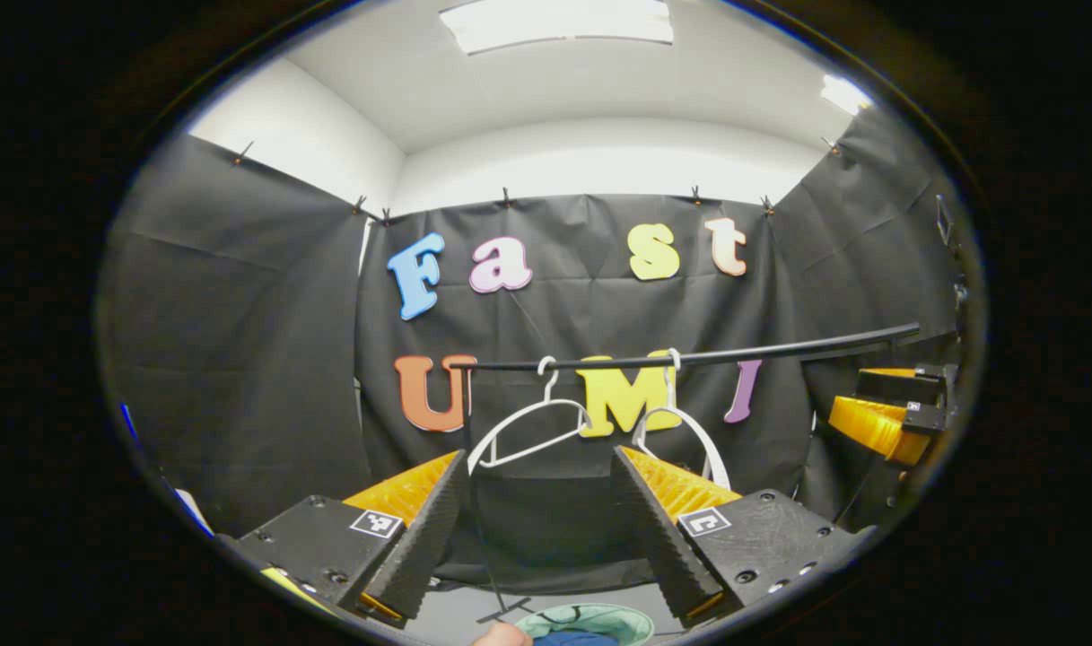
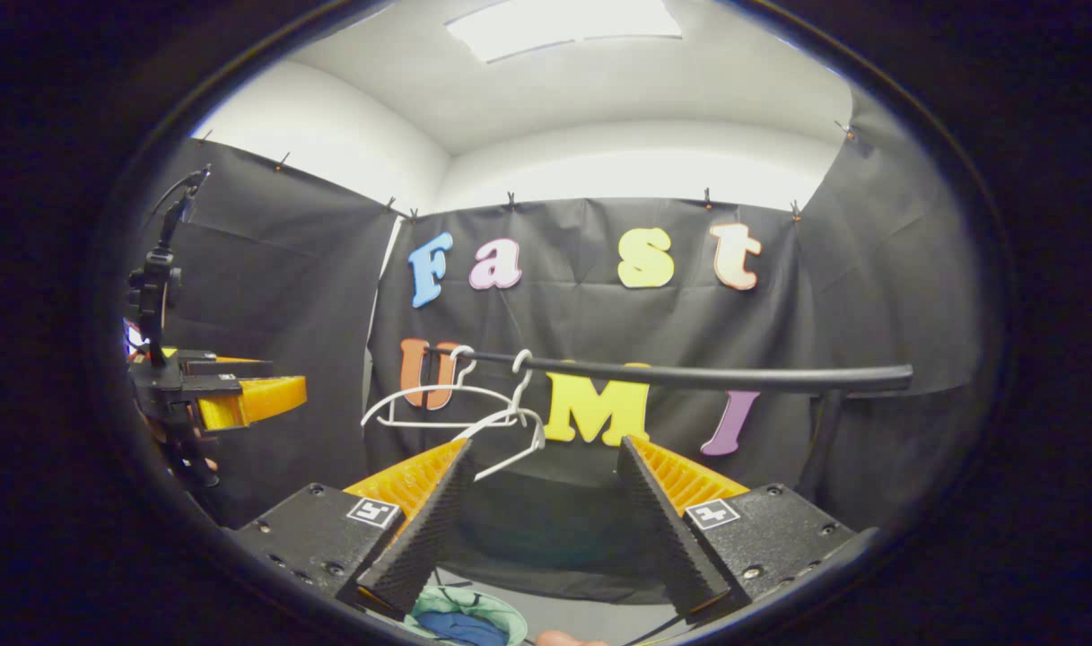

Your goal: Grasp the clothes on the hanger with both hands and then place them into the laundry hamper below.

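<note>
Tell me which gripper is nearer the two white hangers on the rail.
Left, most likely. The left gripper faces the hangers straight ahead, just above its open fingers. The right gripper sits farther along the rail, with the hangers off to its left.

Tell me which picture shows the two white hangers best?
The left gripper view: both white hangers hang apart on the black rail, centred above the hand-held gripper. In the right gripper view the hangers overlap, so their shapes blur together.
</note>
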`<action>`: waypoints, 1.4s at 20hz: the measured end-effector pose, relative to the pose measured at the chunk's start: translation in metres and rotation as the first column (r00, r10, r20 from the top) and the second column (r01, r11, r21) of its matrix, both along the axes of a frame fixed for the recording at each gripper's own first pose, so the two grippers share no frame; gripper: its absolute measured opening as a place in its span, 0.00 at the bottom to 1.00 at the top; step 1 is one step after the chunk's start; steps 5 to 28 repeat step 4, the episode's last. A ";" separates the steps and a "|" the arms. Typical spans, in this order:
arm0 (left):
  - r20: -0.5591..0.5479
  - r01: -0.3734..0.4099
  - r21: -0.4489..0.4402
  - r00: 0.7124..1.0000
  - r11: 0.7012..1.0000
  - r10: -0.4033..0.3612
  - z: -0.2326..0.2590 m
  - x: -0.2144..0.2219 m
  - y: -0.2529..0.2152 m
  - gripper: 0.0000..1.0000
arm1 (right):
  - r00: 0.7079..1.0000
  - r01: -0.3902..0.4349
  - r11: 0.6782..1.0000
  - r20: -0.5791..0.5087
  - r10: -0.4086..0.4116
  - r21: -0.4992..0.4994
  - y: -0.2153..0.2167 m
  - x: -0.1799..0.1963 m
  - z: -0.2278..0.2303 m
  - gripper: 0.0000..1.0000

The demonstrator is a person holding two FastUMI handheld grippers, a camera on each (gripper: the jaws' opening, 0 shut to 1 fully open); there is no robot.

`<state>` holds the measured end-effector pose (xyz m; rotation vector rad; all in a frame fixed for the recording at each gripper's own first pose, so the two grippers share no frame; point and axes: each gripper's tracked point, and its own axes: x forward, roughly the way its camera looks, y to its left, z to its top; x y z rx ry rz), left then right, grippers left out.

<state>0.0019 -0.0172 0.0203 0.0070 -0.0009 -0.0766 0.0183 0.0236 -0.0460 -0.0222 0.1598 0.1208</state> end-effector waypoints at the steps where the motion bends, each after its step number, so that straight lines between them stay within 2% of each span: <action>1: 0.009 -0.007 0.004 1.000 1.000 0.006 0.001 -0.001 0.002 1.00 | 1.000 0.007 1.000 0.010 -0.007 0.001 -0.002 0.002 0.001 1.00; 4: 0.019 -0.021 -0.009 1.000 1.000 0.021 -0.001 -0.004 0.003 1.00 | 0.999 0.023 0.999 0.023 -0.023 0.026 -0.005 0.007 0.004 1.00; 28: 0.019 -0.021 -0.009 1.000 1.000 0.021 -0.001 -0.004 0.003 1.00 | 0.999 0.023 0.999 0.023 -0.023 0.026 -0.005 0.007 0.004 1.00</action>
